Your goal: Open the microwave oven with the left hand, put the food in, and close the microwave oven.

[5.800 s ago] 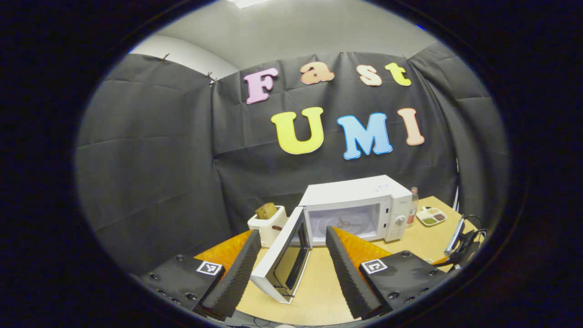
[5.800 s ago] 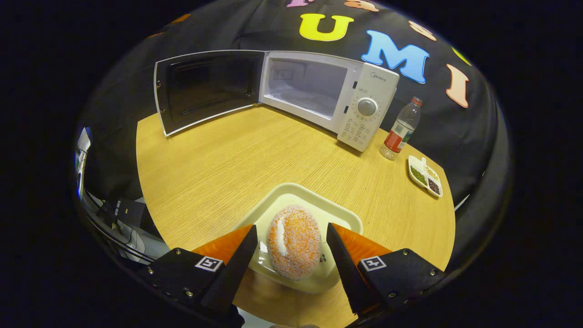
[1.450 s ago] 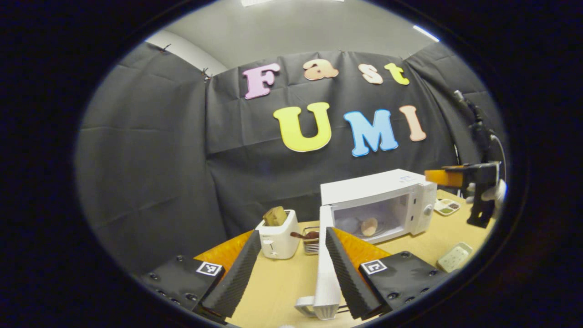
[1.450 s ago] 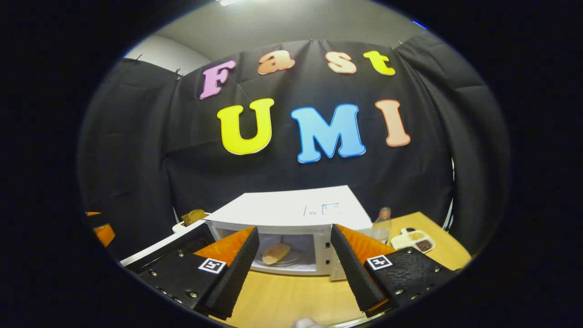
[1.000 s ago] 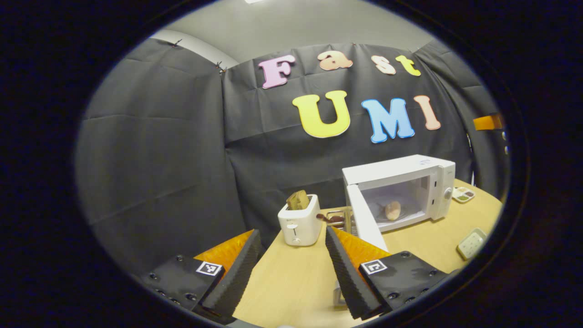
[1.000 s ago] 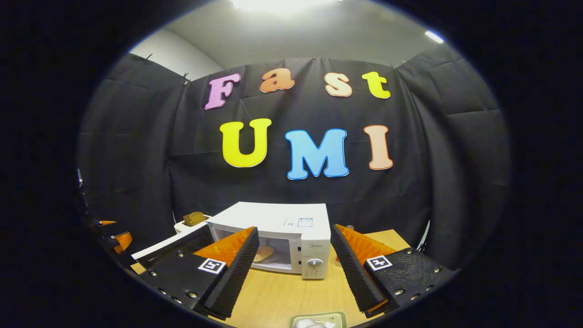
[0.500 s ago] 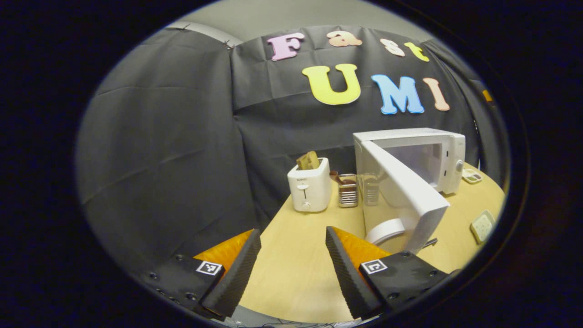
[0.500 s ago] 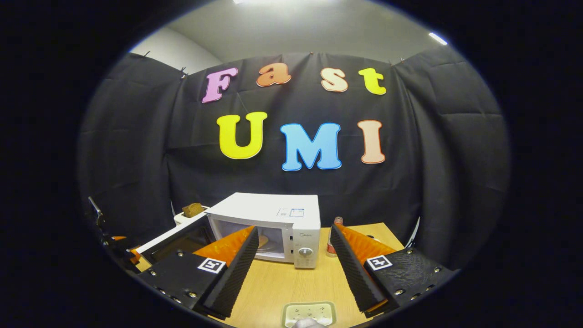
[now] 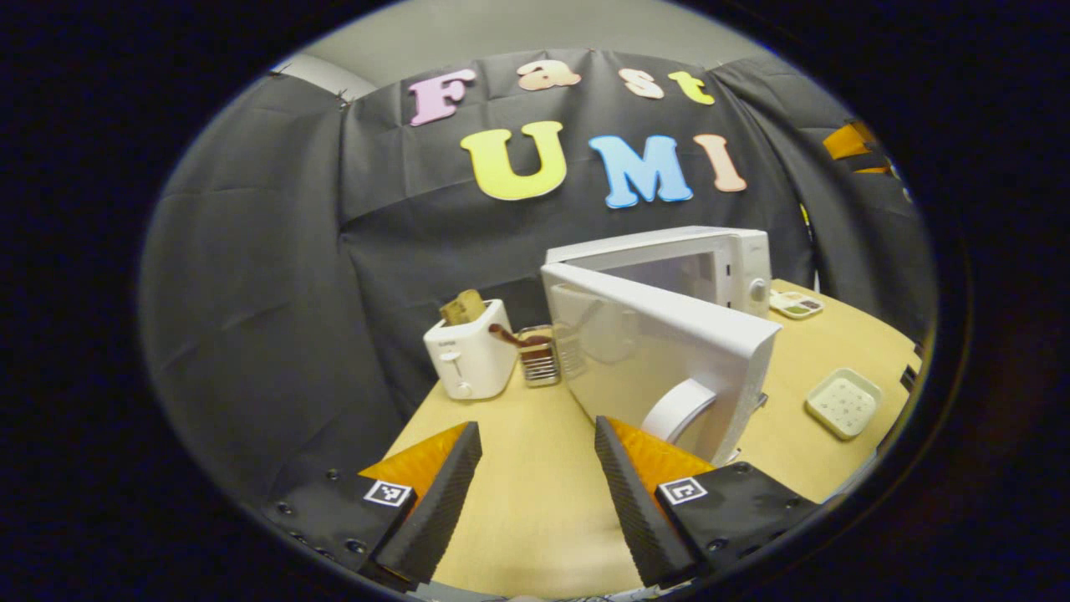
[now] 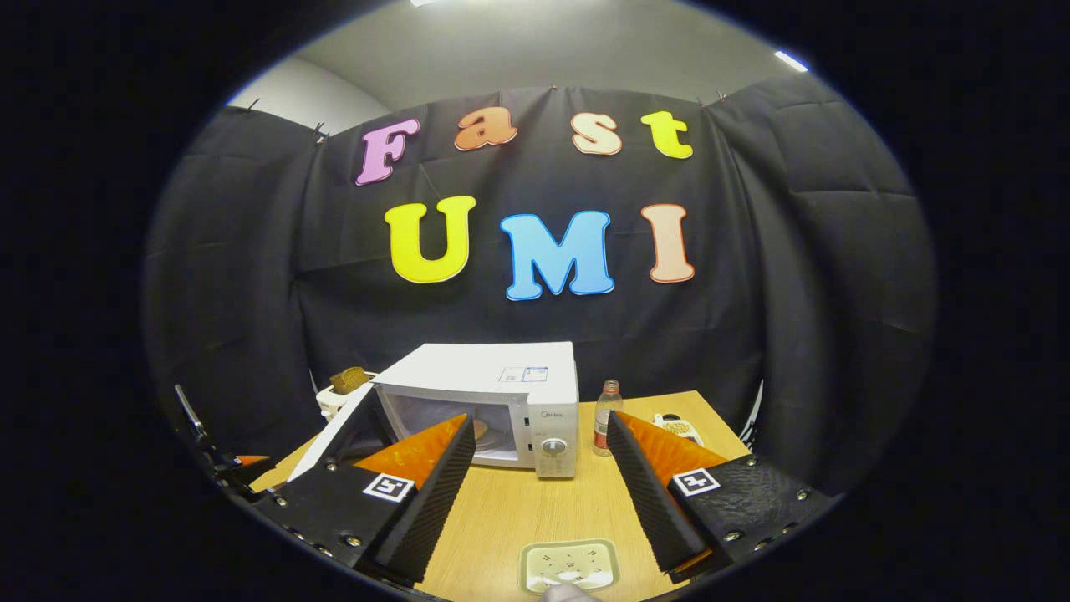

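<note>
The white microwave stands at the back of the wooden table with its door swung about halfway, outer face toward me. The door's curved handle sits just beyond the right finger of my left gripper, which is open and holds nothing. In the right gripper view the microwave faces me, its door angled out at the left. My right gripper hangs open and empty in front of it, above an empty plate. The food is hidden by the door and my finger.
A white toaster with bread and a small wire basket stand left of the microwave. A water bottle and a divided dish are on its right. The empty plate lies near the table's right edge.
The microwave door has swung from wide open toward shut as my left gripper moved round behind it. The right gripper, which earlier had the food, has drawn back empty.
</note>
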### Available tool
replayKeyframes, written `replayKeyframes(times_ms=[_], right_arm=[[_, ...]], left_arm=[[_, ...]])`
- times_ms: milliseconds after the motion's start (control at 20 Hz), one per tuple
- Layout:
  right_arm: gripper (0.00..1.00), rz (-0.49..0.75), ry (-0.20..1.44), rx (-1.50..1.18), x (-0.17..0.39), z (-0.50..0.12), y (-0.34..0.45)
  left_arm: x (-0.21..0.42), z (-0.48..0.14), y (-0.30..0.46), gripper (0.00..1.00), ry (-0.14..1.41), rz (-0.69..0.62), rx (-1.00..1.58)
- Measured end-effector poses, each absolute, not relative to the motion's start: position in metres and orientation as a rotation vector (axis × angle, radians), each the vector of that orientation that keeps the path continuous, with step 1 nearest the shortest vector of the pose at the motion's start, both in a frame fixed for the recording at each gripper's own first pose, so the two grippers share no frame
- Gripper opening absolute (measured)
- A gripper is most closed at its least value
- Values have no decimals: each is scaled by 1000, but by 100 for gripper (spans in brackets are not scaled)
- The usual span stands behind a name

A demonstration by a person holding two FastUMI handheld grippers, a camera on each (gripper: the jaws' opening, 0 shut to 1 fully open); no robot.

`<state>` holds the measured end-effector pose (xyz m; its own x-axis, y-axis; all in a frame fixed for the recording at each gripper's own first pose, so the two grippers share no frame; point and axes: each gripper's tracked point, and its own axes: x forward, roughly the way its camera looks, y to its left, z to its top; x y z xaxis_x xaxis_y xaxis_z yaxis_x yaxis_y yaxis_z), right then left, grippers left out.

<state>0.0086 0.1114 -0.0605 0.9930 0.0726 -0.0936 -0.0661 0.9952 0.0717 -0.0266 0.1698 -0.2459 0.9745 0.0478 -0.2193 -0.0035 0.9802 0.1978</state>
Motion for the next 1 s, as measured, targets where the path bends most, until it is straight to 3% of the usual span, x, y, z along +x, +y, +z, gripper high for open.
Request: replayKeyframes(times_ms=[550,1000], right_arm=[[96,-13,159,95,-6,-78,55],[96,-94,195,116,-8,-88,5]], left_arm=[[26,-253,14,94,219,-247,185],[92,-247,-40,94,203,-273,176]])
